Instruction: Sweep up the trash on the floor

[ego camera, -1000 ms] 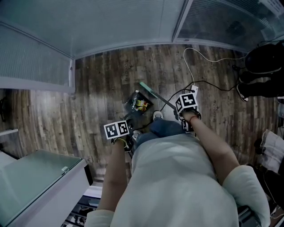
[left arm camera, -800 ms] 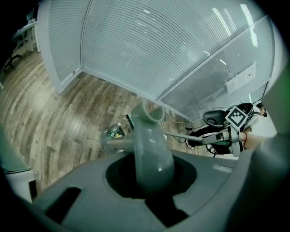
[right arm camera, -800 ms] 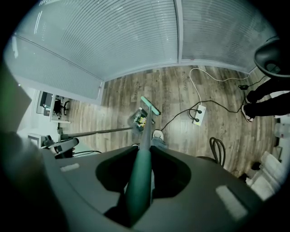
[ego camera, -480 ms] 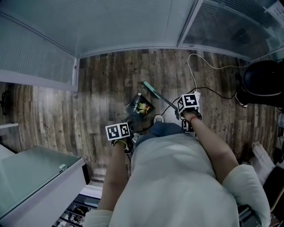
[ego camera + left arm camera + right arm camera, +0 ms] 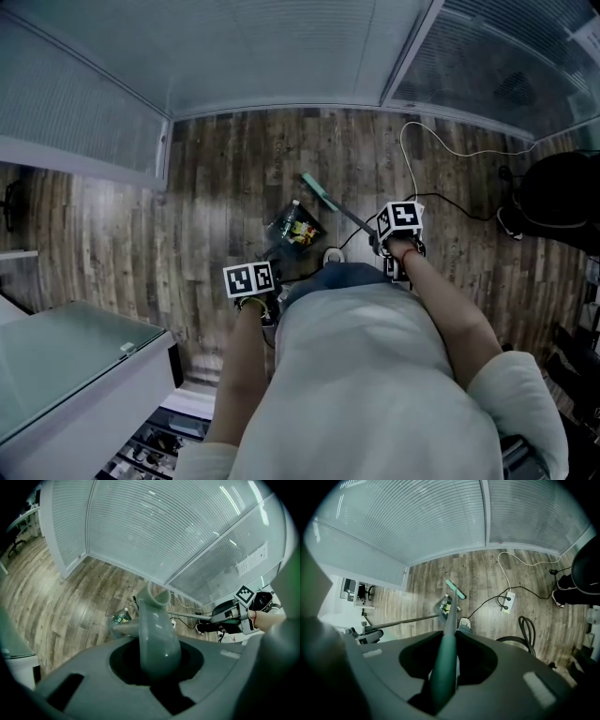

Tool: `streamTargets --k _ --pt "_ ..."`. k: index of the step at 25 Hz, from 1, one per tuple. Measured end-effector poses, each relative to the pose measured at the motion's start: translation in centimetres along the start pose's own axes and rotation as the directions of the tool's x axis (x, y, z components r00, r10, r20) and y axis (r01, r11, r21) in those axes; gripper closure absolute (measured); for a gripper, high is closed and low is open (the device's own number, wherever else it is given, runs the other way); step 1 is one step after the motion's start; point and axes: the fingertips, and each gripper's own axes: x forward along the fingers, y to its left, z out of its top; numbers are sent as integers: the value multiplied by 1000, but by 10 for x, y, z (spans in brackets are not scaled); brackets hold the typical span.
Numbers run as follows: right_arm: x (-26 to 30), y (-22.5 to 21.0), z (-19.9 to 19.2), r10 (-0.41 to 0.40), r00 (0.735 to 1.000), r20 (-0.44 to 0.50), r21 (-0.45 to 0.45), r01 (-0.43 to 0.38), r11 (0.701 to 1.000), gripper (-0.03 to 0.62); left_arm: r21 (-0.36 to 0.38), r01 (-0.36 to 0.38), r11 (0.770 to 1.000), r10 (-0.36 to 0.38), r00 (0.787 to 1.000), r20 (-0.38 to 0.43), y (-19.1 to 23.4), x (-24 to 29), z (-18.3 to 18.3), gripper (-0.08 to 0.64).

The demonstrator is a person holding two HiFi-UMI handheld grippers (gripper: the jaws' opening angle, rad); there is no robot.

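Near the frame's centre, with my left tongs point(image 5: 158, 654) clamped on the dustpan handle point(image 5: 157, 616) and my right tongs point(image 5: 443, 667) on the broom handle point(image 5: 449, 625), tilting the dustpan point(image 5: 279, 221) could spill its bottle point(image 5: 122, 616).

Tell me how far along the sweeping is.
Done: the trash, a bottle among it, appears to sit in the dustpan. In hand: the left gripper grips the dustpan handle, the right gripper grips the broom handle, and the broom head is on the floor just beyond the pan. Remaining: emptying the pan; I see no other litter on the visible floor.
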Motion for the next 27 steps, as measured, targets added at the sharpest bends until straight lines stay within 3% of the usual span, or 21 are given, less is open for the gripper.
streamTargets --k 27 --pt "3 -1 -2 -16 1000 -15 -23 15 1000 497 -26 -7 1000 8 1000 21 7 -3 0 490"
